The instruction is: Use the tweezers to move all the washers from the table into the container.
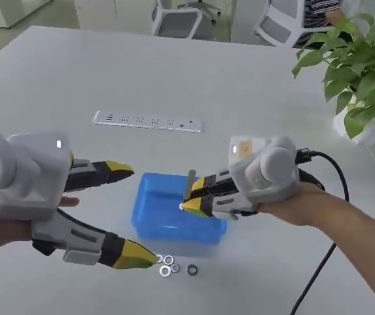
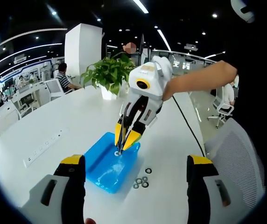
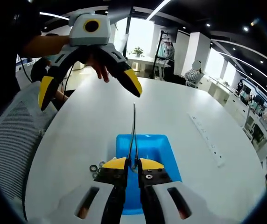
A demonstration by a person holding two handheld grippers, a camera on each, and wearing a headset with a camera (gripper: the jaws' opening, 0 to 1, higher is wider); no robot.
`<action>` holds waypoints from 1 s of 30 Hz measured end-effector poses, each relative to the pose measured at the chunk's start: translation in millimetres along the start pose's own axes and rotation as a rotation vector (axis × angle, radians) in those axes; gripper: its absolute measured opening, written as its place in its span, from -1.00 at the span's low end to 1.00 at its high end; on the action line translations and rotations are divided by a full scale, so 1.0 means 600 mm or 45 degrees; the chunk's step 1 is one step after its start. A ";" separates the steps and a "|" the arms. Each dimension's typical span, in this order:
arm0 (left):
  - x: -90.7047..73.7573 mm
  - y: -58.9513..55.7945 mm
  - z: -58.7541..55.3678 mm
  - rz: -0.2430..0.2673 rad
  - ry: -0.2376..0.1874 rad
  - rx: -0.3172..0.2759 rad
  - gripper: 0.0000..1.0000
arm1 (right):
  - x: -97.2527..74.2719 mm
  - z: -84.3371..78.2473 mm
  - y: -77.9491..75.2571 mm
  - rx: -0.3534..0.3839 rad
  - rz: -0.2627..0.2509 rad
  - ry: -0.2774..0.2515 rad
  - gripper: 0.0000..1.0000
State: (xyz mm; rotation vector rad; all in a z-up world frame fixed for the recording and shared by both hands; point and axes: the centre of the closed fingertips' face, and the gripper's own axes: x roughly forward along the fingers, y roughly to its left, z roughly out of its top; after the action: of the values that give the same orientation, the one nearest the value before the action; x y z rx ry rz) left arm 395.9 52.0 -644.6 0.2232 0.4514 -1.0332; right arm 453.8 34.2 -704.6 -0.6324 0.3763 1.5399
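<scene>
Inventory, near to far, every place given from the blue container (image 1: pixel 149 209).

1. Washers (image 1: pixel 167 265). I count a small cluster lying flat on the white table (image 1: pixel 56 79), just off the container's near side. One more washer lies a little apart from the cluster. All of these are outside the container.

2. Left gripper (image 1: pixel 127 213). I hold it on the container's left side, above the table. Its jaws are spread wide with nothing between them. The lower yellow tip hangs just beside the washer cluster, and the upper tip is near the container's left rim.

3. Right gripper (image 1: pixel 194 197). It comes in from the container's right side and hovers over the container's interior. Its jaws are pinched together on the tweezers (image 3: pixel 134 135).

4. Tweezers. They stick out forward from the closed jaws as a thin metal pair. In the left gripper view their tips point down into the container, close to its floor. I cannot tell whether a washer sits between the tips, as that detail is too small.

5. Black cable (image 1: pixel 335 190). It runs off the right gripper, to the right of the container.

6. White power strip (image 1: pixel 148 121). It lies flat on the table beyond the container's far side, well apart from it.

7. Potted plant (image 1: pixel 364 72). It stands far right of the container, at the table's edge.

8. Office chairs (image 1: pixel 174 20). They stand beyond the table's far edge.
</scene>
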 end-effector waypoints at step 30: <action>0.071 0.065 -0.014 -0.002 0.064 0.109 -0.12 | 0.059 -0.074 -0.016 -0.004 0.101 0.048 -0.81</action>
State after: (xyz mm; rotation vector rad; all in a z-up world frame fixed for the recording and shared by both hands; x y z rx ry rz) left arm 446.0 41.8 -673.0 0.3261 0.4536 -1.0513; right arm 471.2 37.1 -759.2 -0.6568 0.4317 1.6060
